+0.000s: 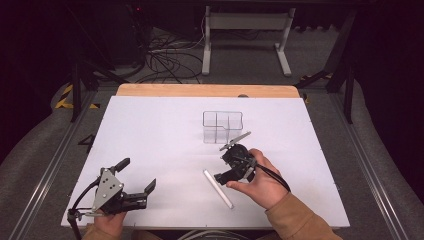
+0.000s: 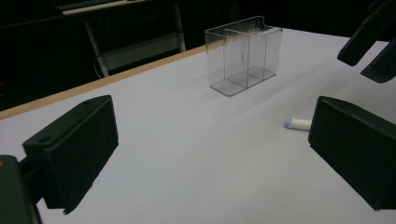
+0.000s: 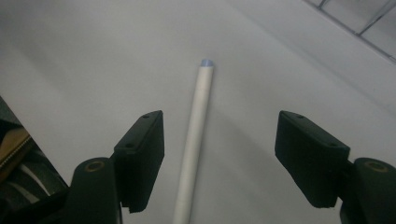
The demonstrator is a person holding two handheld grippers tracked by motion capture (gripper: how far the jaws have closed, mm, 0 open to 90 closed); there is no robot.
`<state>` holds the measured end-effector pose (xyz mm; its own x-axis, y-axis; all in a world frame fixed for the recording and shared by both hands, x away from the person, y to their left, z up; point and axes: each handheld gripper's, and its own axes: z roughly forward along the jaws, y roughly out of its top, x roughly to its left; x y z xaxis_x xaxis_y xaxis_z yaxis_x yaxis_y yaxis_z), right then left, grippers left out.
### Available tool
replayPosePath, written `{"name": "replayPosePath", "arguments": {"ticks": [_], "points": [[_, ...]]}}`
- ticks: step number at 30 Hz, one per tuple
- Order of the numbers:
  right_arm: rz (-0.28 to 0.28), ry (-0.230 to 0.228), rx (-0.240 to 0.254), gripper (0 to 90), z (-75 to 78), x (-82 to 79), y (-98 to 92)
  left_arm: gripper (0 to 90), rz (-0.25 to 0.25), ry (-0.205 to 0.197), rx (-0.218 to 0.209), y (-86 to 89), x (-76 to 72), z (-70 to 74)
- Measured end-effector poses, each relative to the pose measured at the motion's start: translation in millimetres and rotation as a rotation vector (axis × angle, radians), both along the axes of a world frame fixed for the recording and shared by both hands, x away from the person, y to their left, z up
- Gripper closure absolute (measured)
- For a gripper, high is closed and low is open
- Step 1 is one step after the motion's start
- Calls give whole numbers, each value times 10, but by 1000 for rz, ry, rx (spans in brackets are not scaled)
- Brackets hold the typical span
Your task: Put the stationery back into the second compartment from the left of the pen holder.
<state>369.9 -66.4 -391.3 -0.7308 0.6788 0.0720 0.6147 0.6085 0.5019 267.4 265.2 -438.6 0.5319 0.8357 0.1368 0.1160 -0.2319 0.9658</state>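
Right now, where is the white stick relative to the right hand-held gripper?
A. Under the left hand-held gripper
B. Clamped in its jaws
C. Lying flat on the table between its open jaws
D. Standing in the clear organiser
C: the white stick lies flat on the table, untouched, between the open jaws of the right hand-held gripper.

floor (image 1: 30, 145): grey carpet | cables (image 1: 167, 57) | white table frame (image 1: 247, 30) | dark room

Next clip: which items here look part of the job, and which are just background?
Likely in play:
- thin white stick lying flat, between the open jaws of the right gripper
- clear plastic divided box, standing upright
- left gripper, open, holding nothing

Background:
- white metal stand
- tangled floor cables
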Motion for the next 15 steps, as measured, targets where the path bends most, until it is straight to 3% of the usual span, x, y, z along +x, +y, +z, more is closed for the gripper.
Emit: {"name": "replayPosePath", "arguments": {"ticks": [5,10,15], "points": [[0,26,-68,385,-4,1,53,24,-1,-1,6,-5,-1,0],[-13,36,-87,386,-19,0,103,24,-2,-1,6,-3,0,0],[-22,30,-64,428,-54,10,154,26,0,-2,5,-1,0,-1]]}}
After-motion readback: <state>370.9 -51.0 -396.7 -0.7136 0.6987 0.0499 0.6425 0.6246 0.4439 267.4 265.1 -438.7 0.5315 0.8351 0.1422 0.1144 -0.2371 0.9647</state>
